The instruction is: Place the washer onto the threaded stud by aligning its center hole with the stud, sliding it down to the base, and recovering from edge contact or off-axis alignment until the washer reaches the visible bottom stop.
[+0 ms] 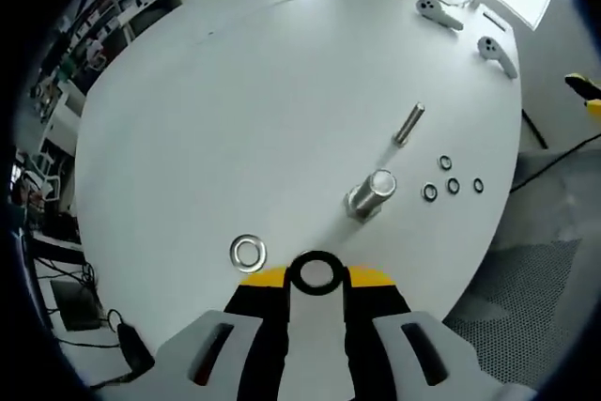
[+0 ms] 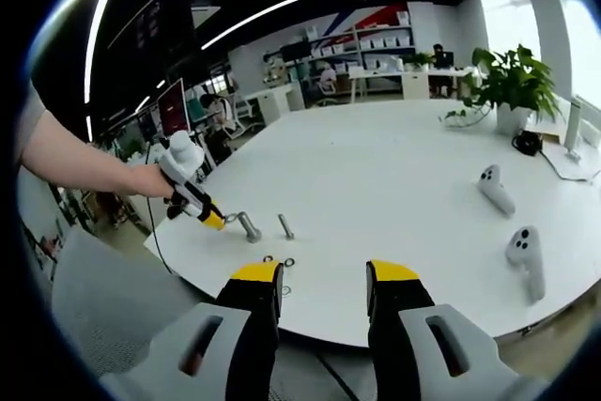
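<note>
On the white table [image 1: 235, 100], left tongs [image 1: 315, 274] pinching a flat washer [image 1: 315, 271], stud [image 1: 371, 194] upright, right tongs [image 2: 324, 274] spread.

Desk [image 1: 235, 110]: white, matt, smooth. Washer [image 1: 315, 272] between jaws: dark metal, glossy. Second washer [image 1: 248, 253]: bright silver metal, polished. Threaded stud [image 1: 371, 194]: shiny steel. Loose bolt [image 1: 408, 123]: dull grey metal. Left gripper [image 1: 315, 281]: matt grey plastic, yellow tips. Controllers [image 2: 526, 255]: smooth white plastic.
</note>
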A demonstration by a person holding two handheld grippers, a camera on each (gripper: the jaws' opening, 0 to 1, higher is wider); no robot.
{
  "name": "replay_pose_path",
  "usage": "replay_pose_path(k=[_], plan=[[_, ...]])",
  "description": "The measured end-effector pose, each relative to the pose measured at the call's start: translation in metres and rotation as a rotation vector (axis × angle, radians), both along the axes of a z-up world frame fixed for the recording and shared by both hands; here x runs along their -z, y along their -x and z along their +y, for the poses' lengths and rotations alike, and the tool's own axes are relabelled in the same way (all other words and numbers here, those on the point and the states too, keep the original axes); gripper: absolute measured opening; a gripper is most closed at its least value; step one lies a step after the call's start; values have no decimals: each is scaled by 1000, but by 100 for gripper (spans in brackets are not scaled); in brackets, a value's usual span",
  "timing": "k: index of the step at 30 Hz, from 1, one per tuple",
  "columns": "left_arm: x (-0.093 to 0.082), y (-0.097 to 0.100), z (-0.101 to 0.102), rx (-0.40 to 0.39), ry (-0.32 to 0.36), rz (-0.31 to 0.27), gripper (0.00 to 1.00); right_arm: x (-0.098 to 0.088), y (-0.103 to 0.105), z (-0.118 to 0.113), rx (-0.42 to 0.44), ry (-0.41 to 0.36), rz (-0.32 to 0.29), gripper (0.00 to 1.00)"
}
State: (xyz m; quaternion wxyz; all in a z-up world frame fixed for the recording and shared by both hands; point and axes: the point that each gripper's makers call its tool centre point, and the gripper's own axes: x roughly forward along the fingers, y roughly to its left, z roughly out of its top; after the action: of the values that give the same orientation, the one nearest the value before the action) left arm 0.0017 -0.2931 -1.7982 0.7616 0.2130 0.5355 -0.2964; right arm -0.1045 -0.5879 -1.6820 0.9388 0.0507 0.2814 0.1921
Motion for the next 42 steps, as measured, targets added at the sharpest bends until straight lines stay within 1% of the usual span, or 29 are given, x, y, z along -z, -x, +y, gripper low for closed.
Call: replay_pose_path(k=[5, 12, 15, 20, 23, 27, 35, 42], plan=[[-16, -1, -9, 47, 7, -25, 19, -1, 0, 0, 3, -2, -4, 38], [-35, -1, -23, 90, 35, -36, 19, -1, 0, 0, 1, -4, -6, 38], [-42, -1, -35, 115, 41, -43, 19, 0, 0, 0, -3, -1, -3, 38], [-41, -5, -52, 147, 45, -40, 19, 1, 1, 1, -9, 2, 0, 38], [-38, -7, -58, 167, 34, -37, 19, 1, 1, 2, -14, 2, 1, 38], [-33, -9, -59, 186, 12, -24, 19, 0, 1, 2, -13, 1, -3, 38], [-30, -10, -64, 215, -16, -10, 19, -1, 0, 1, -10, -2, -8, 38], [-23, -11, -65, 239, -45, 8, 19, -1, 0, 2, -14, -2, -9, 38]])
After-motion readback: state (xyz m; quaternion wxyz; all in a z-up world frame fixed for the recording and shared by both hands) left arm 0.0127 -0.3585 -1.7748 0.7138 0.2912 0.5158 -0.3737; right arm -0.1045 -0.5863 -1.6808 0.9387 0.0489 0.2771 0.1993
